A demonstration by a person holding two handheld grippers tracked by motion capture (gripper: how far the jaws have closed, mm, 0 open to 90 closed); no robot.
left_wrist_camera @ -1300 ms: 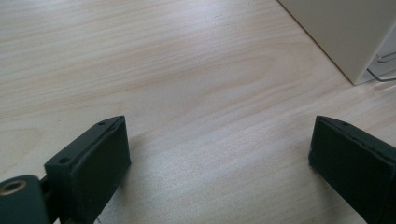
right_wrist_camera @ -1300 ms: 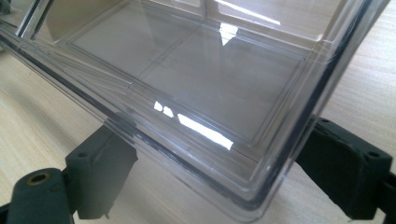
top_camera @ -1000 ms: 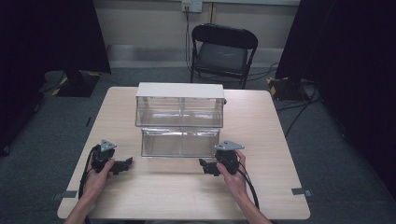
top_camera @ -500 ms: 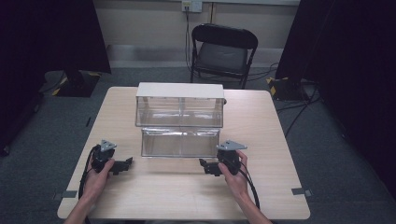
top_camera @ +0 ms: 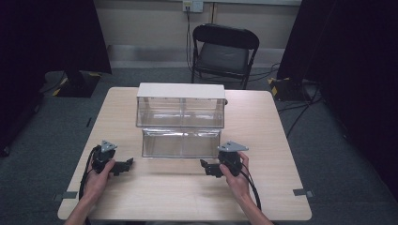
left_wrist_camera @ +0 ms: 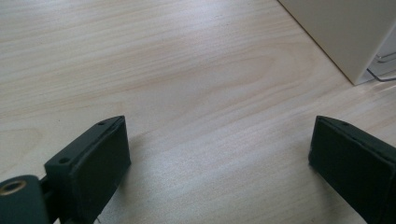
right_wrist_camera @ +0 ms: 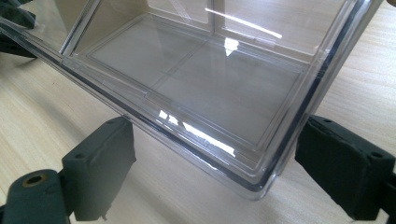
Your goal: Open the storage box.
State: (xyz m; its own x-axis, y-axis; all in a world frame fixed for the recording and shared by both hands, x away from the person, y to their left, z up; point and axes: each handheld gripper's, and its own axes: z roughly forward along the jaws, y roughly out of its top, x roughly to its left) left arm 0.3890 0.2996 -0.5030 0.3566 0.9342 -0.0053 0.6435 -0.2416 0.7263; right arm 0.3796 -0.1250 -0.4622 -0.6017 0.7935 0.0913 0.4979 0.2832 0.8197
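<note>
A clear plastic drawer point(top_camera: 181, 143) stands pulled forward out of the lower level of a two-tier clear organiser box point(top_camera: 180, 105) with a white top, set at the middle of a light wooden table point(top_camera: 263, 187). In the right gripper view the drawer point(right_wrist_camera: 196, 79) has a transparent floor, a raised rim and a faint moulded line across its floor; nothing lies in it.

The right gripper point(top_camera: 210, 168), held in the person's right hand point(top_camera: 237, 178), lies on the table just in front of the drawer's right front corner, pointing leftward along its front. Its jaws are spread wide; in the right gripper view the drawer's near corner sits between and just beyond the two black pads point(right_wrist_camera: 100, 161), touching neither.

The left gripper point(top_camera: 123, 165), held in the left hand point(top_camera: 97, 180), rests on the table near the drawer's left front corner, a little apart from it, pointing toward the drawer. Its jaws are likewise spread wide and grip nothing; in the left gripper view bare wood grain lies between the pads point(left_wrist_camera: 95, 163), with a white corner of the organiser box point(left_wrist_camera: 345, 32) at the upper right.

Behind the table, beyond the organiser box, stands a black folding chair point(top_camera: 224, 49) on grey carpet.
</note>
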